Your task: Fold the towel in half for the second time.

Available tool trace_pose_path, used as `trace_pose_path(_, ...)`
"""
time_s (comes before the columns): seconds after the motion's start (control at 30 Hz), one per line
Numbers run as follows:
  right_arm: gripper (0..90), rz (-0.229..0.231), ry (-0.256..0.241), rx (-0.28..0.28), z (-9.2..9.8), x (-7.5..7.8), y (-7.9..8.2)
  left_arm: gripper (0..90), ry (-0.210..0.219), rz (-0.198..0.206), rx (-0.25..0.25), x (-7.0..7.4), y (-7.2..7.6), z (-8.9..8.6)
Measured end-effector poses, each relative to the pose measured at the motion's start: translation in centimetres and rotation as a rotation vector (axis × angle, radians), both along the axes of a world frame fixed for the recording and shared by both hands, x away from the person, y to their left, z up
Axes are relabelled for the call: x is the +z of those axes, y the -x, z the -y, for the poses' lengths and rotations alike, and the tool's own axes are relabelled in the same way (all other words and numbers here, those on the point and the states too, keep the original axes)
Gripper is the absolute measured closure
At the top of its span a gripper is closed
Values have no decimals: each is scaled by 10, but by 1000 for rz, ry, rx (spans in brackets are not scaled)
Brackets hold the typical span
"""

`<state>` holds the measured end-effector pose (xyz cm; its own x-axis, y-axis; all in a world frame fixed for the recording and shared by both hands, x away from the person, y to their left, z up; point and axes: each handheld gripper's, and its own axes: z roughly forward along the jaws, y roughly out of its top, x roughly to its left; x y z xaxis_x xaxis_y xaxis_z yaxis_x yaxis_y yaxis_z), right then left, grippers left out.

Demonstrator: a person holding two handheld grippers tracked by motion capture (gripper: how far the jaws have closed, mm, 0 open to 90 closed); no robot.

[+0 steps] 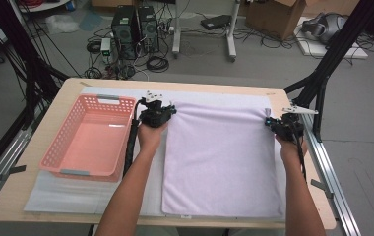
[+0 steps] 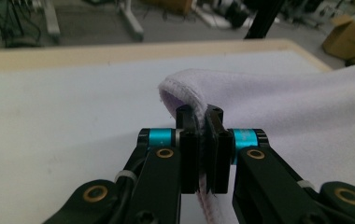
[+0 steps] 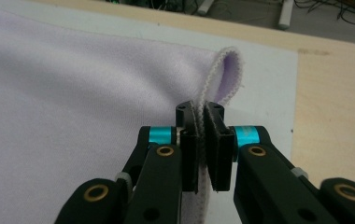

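Soft lilac towel (image 1: 222, 160), corners pinched, rectangular

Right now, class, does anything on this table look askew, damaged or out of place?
Nothing stands out. The lilac towel lies flat and square; only its two far corners are lifted, pinched by the left gripper and right gripper.

table (image 1: 45, 147), wood | white mat (image 1: 62, 194) | pink basket (image 1: 91, 142), lilac towel (image 1: 222, 162) on mat
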<state>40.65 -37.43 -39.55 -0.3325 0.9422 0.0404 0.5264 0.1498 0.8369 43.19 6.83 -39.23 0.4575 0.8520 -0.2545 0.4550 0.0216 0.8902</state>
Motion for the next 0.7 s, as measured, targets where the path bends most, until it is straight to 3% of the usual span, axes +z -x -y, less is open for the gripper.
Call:
trace_pose_path(0.2, 852, -14, -32, 26, -1, -3, 4, 852, -40, -37, -47, -5, 7, -1)
trace_pose_path(0.27, 852, -21, -52, 33, 1, -4, 8, 852, -8, -14, -40, -5, 13, -2)
trace_pose_path(0.4, 851, -23, -53, 66, 3, 2, 15, 852, -25, -17, -57, -10, 24, -3)
trace_pose_path(0.5, 851, -13, -25, 100, 2, 7, 24, 852, -25, -15, -68, -15, 34, -8)
trace_pose_path(0.63, 851, -1, -42, 124, 6, 4, 38, 852, -9, -16, -98, -18, 48, -13)
trace_pose_path(0.7, 851, 3, -56, 137, 7, 3, 46, 851, -17, -35, -131, -17, 54, -13)
